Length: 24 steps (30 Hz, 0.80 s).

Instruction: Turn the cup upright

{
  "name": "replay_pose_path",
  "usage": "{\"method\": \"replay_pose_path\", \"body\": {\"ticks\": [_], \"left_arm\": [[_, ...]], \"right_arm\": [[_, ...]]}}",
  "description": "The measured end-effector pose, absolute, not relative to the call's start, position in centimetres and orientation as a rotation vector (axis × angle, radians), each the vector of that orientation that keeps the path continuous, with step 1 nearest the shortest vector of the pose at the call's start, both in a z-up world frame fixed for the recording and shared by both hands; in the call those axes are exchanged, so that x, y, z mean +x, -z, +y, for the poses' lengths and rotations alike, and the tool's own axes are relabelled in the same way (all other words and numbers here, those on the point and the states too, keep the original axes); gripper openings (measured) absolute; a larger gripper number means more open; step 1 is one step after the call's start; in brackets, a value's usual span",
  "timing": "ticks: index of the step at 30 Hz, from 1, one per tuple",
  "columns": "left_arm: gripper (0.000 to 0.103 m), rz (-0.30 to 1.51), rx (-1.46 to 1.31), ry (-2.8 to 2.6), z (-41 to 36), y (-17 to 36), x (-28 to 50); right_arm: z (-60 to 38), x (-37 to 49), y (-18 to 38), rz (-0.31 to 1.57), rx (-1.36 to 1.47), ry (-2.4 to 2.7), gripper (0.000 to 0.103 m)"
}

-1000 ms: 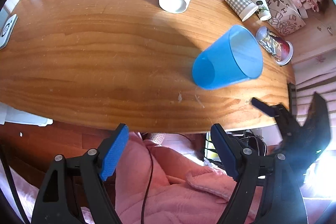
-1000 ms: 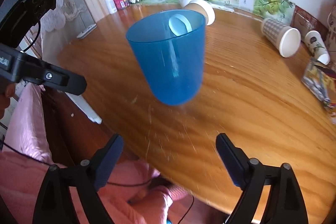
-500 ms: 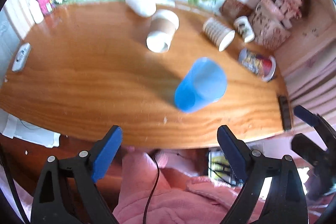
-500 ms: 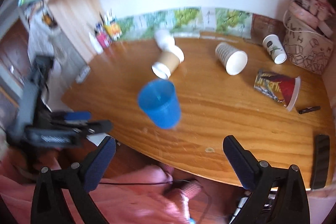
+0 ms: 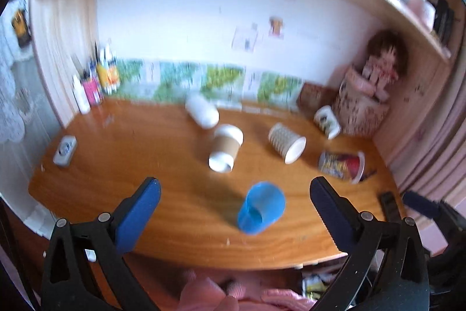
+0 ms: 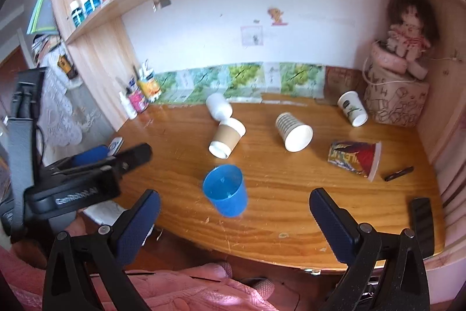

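Note:
A blue plastic cup [image 6: 225, 189] stands upright, mouth up, near the front edge of the wooden table [image 6: 291, 194]; it also shows in the blurred left wrist view [image 5: 260, 207]. My right gripper [image 6: 234, 220] is open and empty, held back from the table edge, short of the cup. My left gripper [image 5: 234, 216] is open and empty, also back from the table. The left gripper's body shows at the left of the right wrist view [image 6: 87, 179].
Several paper cups lie on their sides: a brown-sleeved one [image 6: 227, 137], a white one [image 6: 218, 105], a striped one [image 6: 294, 131], a small printed one [image 6: 352, 108] and a red patterned one [image 6: 355, 159]. A doll on a box [image 6: 393, 95] sits back right. A phone [image 6: 422, 219] lies front right.
Both grippers have pulled back and up from the table, so the view now takes in the wall and shelves. The blue cup stays standing on the table, farther from both grippers.

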<state>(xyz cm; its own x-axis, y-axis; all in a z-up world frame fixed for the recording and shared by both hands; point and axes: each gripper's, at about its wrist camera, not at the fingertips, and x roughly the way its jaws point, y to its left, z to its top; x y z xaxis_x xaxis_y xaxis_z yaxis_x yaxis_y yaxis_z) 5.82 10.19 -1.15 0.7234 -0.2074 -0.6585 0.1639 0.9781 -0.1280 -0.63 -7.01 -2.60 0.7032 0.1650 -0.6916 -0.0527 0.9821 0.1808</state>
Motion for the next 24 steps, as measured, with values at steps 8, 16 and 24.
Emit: {"method": "replay_pose_path", "body": {"ticks": [8,16,24], "left_arm": [[0.102,0.568,0.001,0.149,9.4,-0.6,3.9],[0.102,0.513,0.018,0.152,8.7,-1.3,2.9],[0.102,0.492,0.033,0.152,8.2,-1.5,2.5]], "right_arm": [[-8.0,-1.9,2.3,0.726,0.185,-0.028,0.103],[-8.3,-2.8,1.9,0.696,0.169,0.023,0.103],[-8.8,-2.7,1.9,0.692,0.185,0.005,0.103]]}}
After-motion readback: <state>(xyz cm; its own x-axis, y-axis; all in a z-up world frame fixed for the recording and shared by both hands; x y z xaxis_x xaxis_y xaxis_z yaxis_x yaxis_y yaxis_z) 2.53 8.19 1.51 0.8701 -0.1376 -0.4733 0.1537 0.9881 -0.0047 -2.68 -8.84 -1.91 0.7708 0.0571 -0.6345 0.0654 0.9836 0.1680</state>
